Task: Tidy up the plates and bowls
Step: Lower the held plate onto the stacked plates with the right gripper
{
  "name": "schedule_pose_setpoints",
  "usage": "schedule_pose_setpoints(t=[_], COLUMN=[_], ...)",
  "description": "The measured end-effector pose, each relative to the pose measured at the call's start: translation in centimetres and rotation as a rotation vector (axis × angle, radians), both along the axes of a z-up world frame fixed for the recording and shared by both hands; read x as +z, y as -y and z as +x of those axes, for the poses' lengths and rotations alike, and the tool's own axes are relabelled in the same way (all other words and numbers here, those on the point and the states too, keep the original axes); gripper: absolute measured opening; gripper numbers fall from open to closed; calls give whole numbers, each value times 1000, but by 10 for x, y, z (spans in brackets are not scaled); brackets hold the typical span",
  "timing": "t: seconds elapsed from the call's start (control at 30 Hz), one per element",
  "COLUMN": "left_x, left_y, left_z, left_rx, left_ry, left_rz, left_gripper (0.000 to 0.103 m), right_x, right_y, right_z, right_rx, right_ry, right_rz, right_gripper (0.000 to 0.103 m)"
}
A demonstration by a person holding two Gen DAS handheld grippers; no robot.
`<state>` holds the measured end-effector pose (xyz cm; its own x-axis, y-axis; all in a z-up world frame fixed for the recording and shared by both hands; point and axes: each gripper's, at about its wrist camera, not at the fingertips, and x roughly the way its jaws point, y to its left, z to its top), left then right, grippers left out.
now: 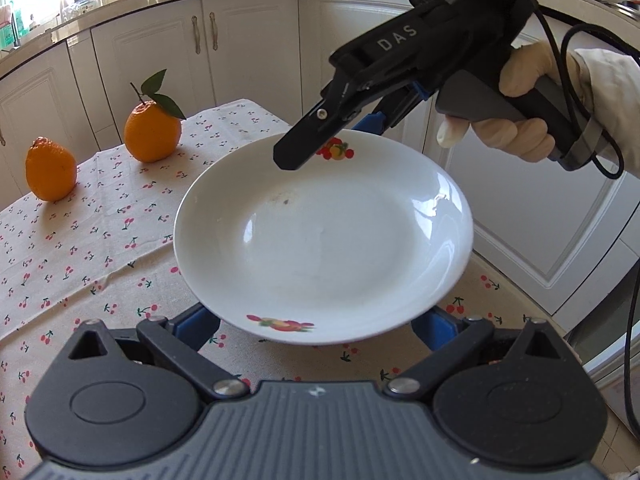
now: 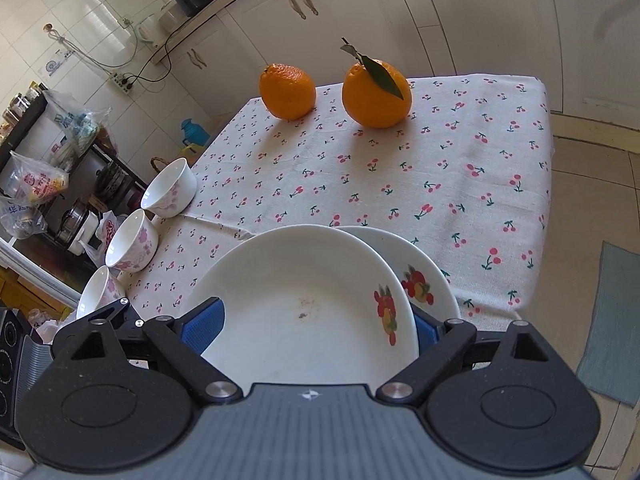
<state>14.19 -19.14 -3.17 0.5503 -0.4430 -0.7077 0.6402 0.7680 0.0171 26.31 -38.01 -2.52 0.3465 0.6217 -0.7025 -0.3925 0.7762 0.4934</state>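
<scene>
A white plate with fruit prints [image 1: 324,240] is held above the cherry-print tablecloth. In the left wrist view my right gripper [image 1: 320,136] reaches in from the upper right and closes on the plate's far rim. My left gripper [image 1: 316,326] is wide open, its blue pads either side of the plate's near rim, under it. In the right wrist view the held plate [image 2: 304,304] sits between my right gripper's blue pads [image 2: 202,326], above a second fruit-print plate [image 2: 424,276] on the table. Three white floral bowls [image 2: 130,242] line the table's left edge.
Two oranges [image 2: 376,94], one with a leaf, stand at the far end of the table [image 2: 460,152]. White kitchen cabinets [image 1: 248,48] surround the table. A cluttered shelf rack [image 2: 48,160] stands left of it.
</scene>
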Motion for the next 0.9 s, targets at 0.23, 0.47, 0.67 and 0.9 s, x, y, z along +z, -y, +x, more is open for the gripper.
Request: schedule_pose_setpoints(t=[0.23, 0.47, 0.67, 0.9], left_x=[-1, -4, 0, -2], left_y=[6, 10, 17, 17], left_z=[2, 11, 8, 9], left_rx=[-9, -10, -58, -51], left_ry=[-11, -5, 57, 46], left_rz=[4, 34, 38, 26], left_gripper=[101, 101, 101, 101], right_x=[-3, -4, -3, -3], right_y=[8, 15, 16, 17], right_z=[-3, -7, -10, -13], right_rx=[-21, -42, -45, -46], right_ry=[-6, -6, 2, 3], right_rz=[-6, -20, -32, -49], right_gripper=[96, 97, 97, 97])
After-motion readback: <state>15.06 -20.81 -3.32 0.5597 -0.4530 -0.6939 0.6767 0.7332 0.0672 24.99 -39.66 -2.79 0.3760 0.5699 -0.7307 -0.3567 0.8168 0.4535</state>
